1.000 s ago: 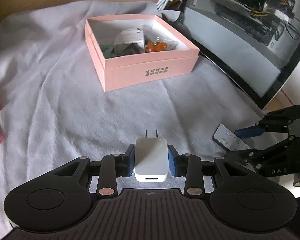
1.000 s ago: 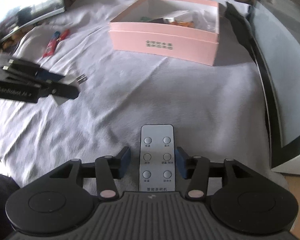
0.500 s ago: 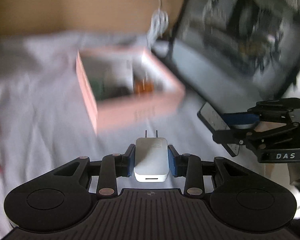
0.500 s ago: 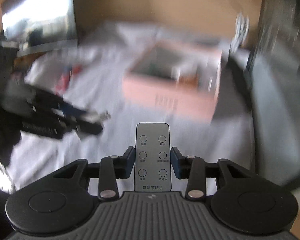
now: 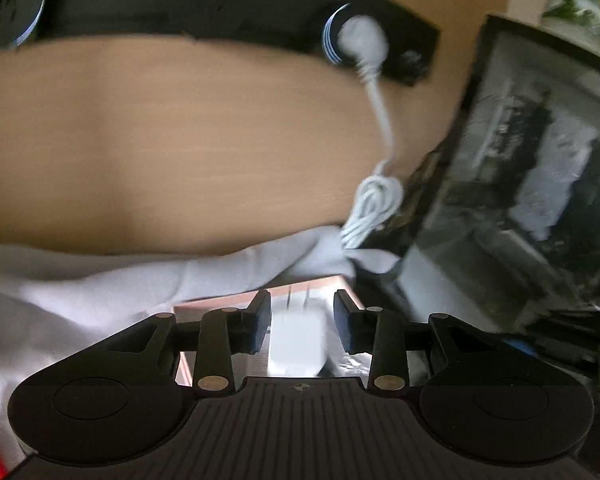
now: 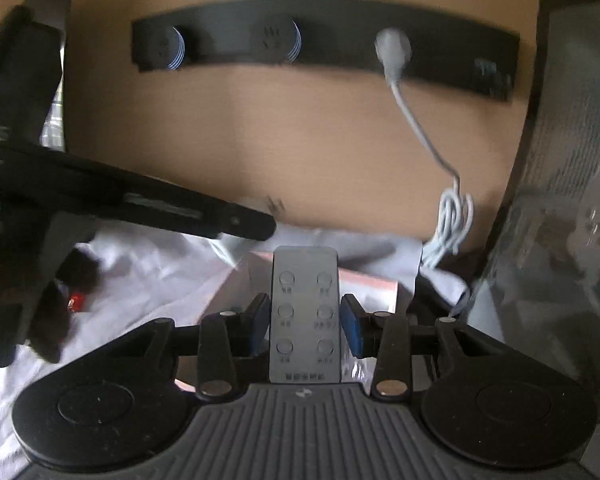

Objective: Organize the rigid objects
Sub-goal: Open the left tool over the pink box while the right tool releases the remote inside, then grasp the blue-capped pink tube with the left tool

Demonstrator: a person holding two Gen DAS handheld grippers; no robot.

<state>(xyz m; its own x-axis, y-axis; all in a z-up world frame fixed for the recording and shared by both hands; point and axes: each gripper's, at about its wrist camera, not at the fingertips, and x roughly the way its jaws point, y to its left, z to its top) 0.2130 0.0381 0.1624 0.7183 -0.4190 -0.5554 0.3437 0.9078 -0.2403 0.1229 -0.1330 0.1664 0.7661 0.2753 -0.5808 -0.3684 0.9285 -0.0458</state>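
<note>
My left gripper [image 5: 302, 322] is over the pink box [image 5: 216, 303], whose far rim shows just beyond the fingers. Its jaws stand apart, with gaps on both sides of the white plug charger [image 5: 296, 340], which looks blurred and lies between and below them. My right gripper [image 6: 304, 320] holds the grey remote [image 6: 305, 316] between its blue pads, above the pink box [image 6: 368, 282]. The left gripper [image 6: 220, 220] crosses the right wrist view at the left.
A black power strip [image 5: 220, 12] is fixed on the wooden wall, with a white plug and coiled cable [image 5: 374, 208]. A dark monitor [image 5: 520, 200] stands at the right. White cloth [image 5: 80, 280] covers the table. A red packet [image 6: 76, 302] lies at the left.
Both grippers rose and moved forward over the pink box. The left jaws have opened and the charger has come free of the pads. The right gripper still holds the remote.
</note>
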